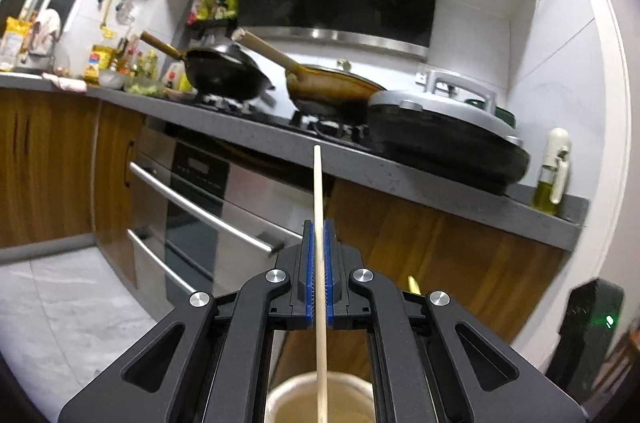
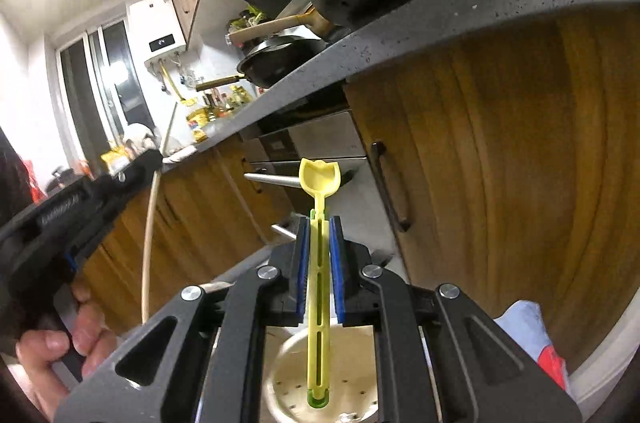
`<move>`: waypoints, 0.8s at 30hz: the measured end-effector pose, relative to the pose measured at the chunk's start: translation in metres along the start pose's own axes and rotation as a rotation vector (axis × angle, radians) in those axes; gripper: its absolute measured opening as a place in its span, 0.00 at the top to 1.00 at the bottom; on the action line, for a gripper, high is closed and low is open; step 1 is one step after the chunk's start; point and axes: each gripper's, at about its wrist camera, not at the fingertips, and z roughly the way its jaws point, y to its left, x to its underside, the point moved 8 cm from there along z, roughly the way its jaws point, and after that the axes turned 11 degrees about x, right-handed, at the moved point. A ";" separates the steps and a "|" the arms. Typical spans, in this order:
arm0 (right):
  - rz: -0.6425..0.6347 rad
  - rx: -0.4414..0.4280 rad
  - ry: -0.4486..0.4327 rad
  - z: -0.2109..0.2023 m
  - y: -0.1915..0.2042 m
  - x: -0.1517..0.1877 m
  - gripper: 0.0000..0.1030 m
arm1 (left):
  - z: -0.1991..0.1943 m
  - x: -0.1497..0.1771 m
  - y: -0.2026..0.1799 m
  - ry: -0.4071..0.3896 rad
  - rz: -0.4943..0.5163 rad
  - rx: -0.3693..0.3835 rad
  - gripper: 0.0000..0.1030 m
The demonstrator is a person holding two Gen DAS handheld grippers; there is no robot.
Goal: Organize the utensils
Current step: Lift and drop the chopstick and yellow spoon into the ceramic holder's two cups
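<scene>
My left gripper [image 1: 319, 229] is shut on a long pale wooden chopstick [image 1: 318, 191]. The stick stands upright, its lower end over a beige holder cup [image 1: 352, 383] just below the gripper. My right gripper [image 2: 319, 223] is shut on a yellow plastic spoon [image 2: 319, 179], bowl end up, its green-tipped handle end down inside the beige perforated holder cup [image 2: 292, 375]. The left gripper [image 2: 92, 199] and its chopstick [image 2: 149, 243] show at the left of the right wrist view, held by a hand.
A grey counter [image 1: 384, 175] carries a black wok [image 1: 224, 71], a brown pan [image 1: 332, 91], an electric griddle [image 1: 448, 127] and an oil bottle [image 1: 552, 175]. Below are wooden cabinets [image 2: 500, 143] and a steel oven [image 1: 208, 191]. Tiled floor lies at the left.
</scene>
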 end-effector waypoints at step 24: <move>-0.089 -0.019 0.111 -0.019 0.003 0.050 0.89 | -0.046 0.072 0.004 0.205 0.123 -0.011 0.89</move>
